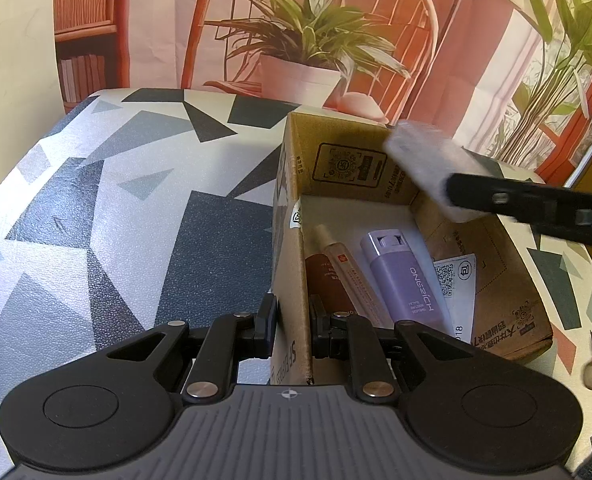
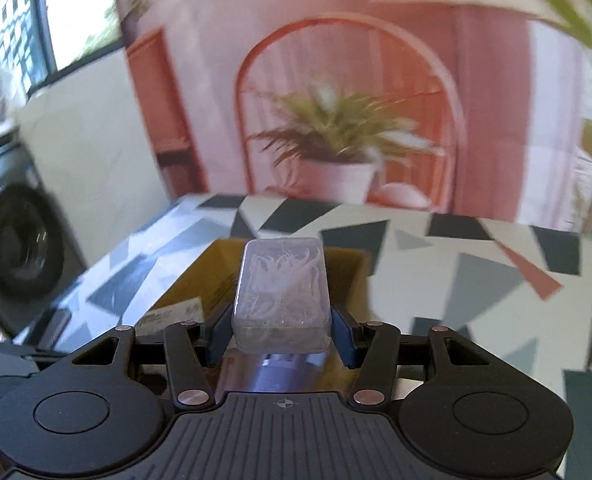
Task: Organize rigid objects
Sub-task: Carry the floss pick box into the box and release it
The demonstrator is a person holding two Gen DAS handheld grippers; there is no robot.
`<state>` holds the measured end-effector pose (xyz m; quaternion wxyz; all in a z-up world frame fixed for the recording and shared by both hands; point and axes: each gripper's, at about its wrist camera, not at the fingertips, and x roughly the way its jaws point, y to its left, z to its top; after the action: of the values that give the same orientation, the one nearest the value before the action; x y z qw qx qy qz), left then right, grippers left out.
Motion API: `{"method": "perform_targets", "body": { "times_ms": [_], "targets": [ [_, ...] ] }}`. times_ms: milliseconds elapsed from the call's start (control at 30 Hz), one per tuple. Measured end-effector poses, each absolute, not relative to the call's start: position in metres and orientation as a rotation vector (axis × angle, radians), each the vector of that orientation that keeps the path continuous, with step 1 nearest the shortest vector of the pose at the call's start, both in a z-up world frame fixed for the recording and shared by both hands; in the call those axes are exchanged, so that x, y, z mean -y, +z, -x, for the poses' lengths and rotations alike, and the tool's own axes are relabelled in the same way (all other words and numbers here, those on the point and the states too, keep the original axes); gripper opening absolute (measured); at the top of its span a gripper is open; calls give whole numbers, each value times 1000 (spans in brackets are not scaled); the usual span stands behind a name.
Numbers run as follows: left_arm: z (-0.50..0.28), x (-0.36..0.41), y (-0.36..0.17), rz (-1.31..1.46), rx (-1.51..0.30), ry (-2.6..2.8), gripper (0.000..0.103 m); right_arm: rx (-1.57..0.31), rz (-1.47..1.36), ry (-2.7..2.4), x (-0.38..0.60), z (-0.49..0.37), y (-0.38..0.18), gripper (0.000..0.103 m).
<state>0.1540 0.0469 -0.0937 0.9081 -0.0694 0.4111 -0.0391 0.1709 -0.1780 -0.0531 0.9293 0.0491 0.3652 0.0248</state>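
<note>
Left claw (image 1: 292,332) is closed narrow on the near left wall of the cardboard box (image 1: 292,264), one finger outside the wall and one inside, gripping it. The box stands open on the counter (image 1: 136,208), which carries a patterned cover of grey, dark and white triangles. Lying inside the box on its floor: a lilac bottle (image 1: 405,280) with printed lettering, a slim beige tube (image 1: 345,270) just left of it and touching, and a brown item (image 1: 321,280) at the left wall, partly hidden by the wall and the claw's inner finger. A white label with a QR code (image 1: 453,276) sits on the box floor to the right of the lilac bottle. Right claw (image 2: 282,332) holds a clear plastic case (image 2: 282,292) between its fingers, clamped at the case's near end; the case contains a tangle of fine white pieces, exact contents cannot be told. In the left wrist view the same case (image 1: 423,168) appears blurred, raised over the far right part of the box opening, apart from the items below. In the right wrist view the box opening (image 2: 216,276) lies beneath the case, and a lilac shape (image 2: 280,372) shows just under it. Behind the counter hangs a printed backdrop showing a potted plant (image 1: 307,44) on an orange chair. A washing machine (image 2: 20,248) stands off the counter's left side in the right wrist view.
</note>
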Motion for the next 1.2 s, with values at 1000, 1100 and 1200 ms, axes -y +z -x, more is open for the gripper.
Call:
{"method": "perform_targets", "body": {
  "times_ms": [1000,1100,1200],
  "targets": [
    [-155,-47,-94,147,-850,-79,17,-659,-65,-89,223,-142,-41,56],
    [-155,-47,-94,147,-850,-80,17,-690,-77,-170,253,-126,-50,56],
    [-155,-47,-94,146,-850,-80,17,-720,-72,-236,275,-111,-64,55]
  ]
}}
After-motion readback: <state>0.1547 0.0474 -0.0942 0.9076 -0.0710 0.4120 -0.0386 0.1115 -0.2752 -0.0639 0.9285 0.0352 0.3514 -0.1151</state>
